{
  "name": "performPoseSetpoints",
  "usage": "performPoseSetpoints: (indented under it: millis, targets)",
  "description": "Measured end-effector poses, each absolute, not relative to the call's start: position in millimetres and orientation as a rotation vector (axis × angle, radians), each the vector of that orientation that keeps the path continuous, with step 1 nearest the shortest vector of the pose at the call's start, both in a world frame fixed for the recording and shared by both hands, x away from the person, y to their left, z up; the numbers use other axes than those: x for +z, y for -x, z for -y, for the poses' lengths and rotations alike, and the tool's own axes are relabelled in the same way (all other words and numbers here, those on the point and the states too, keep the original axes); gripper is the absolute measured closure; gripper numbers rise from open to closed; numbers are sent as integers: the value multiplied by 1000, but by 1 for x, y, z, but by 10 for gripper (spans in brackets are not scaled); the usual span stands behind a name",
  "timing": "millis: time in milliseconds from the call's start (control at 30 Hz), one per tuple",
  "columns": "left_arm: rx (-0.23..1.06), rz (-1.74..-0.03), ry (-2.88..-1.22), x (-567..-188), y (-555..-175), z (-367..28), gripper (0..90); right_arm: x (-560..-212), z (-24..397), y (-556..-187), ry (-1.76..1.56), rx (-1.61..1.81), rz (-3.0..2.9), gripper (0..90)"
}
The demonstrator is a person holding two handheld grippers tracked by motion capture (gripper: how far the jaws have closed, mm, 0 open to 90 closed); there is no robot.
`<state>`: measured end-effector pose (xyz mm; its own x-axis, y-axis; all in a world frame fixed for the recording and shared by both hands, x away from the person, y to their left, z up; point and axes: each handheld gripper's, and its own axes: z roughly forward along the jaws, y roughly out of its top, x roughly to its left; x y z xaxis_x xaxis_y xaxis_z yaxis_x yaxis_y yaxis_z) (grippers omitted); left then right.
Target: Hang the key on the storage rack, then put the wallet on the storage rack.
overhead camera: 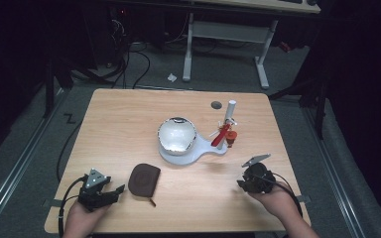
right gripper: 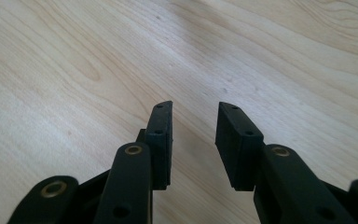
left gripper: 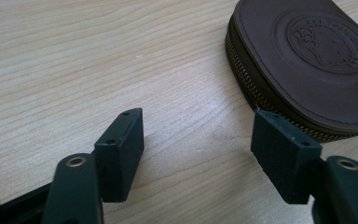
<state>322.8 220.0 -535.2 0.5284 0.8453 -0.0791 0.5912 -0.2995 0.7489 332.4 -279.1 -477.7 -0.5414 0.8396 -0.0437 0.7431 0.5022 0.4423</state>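
pouch (overhead camera: 144,179) zipper pull toward person

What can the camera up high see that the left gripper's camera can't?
The high view alone takes in the round silver bowl on its white stand, the red piece clipped by the white post, both hands, the right gripper and the floor around the table. The left gripper view alone reveals close detail: the stamped round emblem and brass zipper on the brown pouch. Both share the wooden table, the pouch and the left gripper, its jaws spread apart beside the pouch.
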Motion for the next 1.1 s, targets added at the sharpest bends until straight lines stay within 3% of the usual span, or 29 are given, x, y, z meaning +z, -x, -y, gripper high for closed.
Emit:
performPoseSetpoints:
  millis: [433,533,600,700,767,1000,1100]
  targets:
    - [445,-1158,-1987,-526,-318,-218,501,-507,286,-286,-1281,866,-2206,619]
    - [461,-1128,-1956,-520,-313,-215,573,-510,291,-279,-1262,844,-2192,619]
    - [496,-1097,-1953,-516,-309,-212,705,-514,296,-280,-1290,850,-2201,619]
    - [499,-1086,-1942,-512,-307,-205,764,-516,300,-282,-1317,849,-2188,616]
    - [459,-1088,-1938,-513,-307,-200,730,-516,299,-282,-1317,851,-2184,615]
    - [388,-1096,-1915,-515,-307,-182,450,-518,290,-283,-1310,828,-2200,607]
    - [377,-1114,-1924,-518,-308,-175,382,-518,288,-283,-1305,824,-2207,603]
